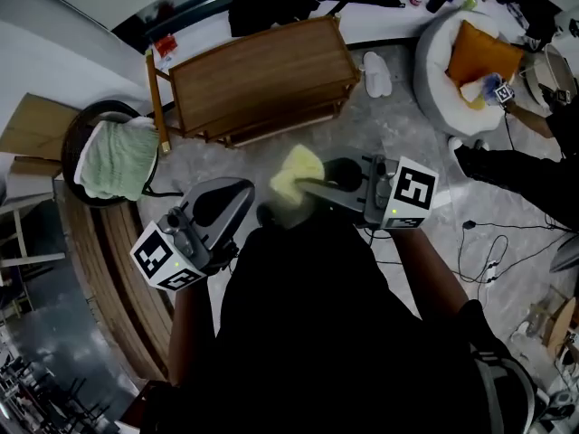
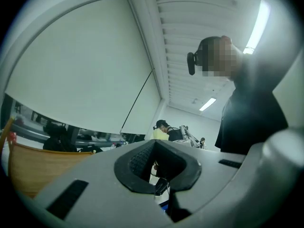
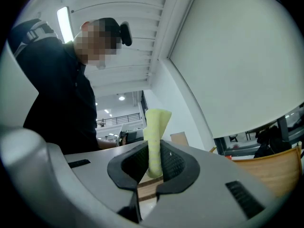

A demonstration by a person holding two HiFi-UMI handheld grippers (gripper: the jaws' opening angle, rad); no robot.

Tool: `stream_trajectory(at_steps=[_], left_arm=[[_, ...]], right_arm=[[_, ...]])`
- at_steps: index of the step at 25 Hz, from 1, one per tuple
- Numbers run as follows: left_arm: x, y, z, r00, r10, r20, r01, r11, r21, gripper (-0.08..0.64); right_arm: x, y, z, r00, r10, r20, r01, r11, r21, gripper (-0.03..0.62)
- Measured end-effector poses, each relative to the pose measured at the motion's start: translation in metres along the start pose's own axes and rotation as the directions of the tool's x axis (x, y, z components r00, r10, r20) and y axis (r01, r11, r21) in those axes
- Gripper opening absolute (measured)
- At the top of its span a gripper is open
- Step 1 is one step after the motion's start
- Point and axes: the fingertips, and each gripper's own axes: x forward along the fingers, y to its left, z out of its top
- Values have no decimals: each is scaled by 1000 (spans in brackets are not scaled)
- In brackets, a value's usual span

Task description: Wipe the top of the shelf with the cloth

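Fingers (image 3: 175,167) of the right gripper (image 3: 151,171) pinch the yellow cloth (image 3: 153,127). Those of the left gripper (image 2: 156,169) are closed, empty. Cloth is held off the shelf's (image 1: 262,75) near edge — wiping not yet begun.

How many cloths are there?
2. A yellow cloth is pinched in the right gripper. A green cloth lies draped over a round dark object at the left. Others may be hidden behind the person.

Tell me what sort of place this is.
Probably an indoor test or workshop hall staged with home furniture: a brown wooden shelf unit and white round cushioned seat stand on a grey marbled floor strewn with black cables, under long ceiling strip lights.
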Motion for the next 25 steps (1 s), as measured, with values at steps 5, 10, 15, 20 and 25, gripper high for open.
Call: stream_trajectory(at_steps=[5,10,15,20,25], left_arm=[[-42,16,8,999,8,36,-8,1000,-1,11],[-74,48,17,998,52,41,-52,999,0,11],[-81,59,18,999,36,10,-36,999,36,11],[-69,58,11,1000,21,-7,-21,999,30,11],[-67,68,16,999,15,-32,-13,999,50,11]], right_arm=[[33,9,-4,1000,-7,-7,7,1000,-5,49],[60,4,-9,1000,-7,-16,7,1000,-6,49],[79,-5,-11,999,-2,-33,2,1000,2,49],[86,-7,-15,998,13,-54,-13,1000,4,49],[93,-17,-14,998,8,-70,-8,1000,0,49]])
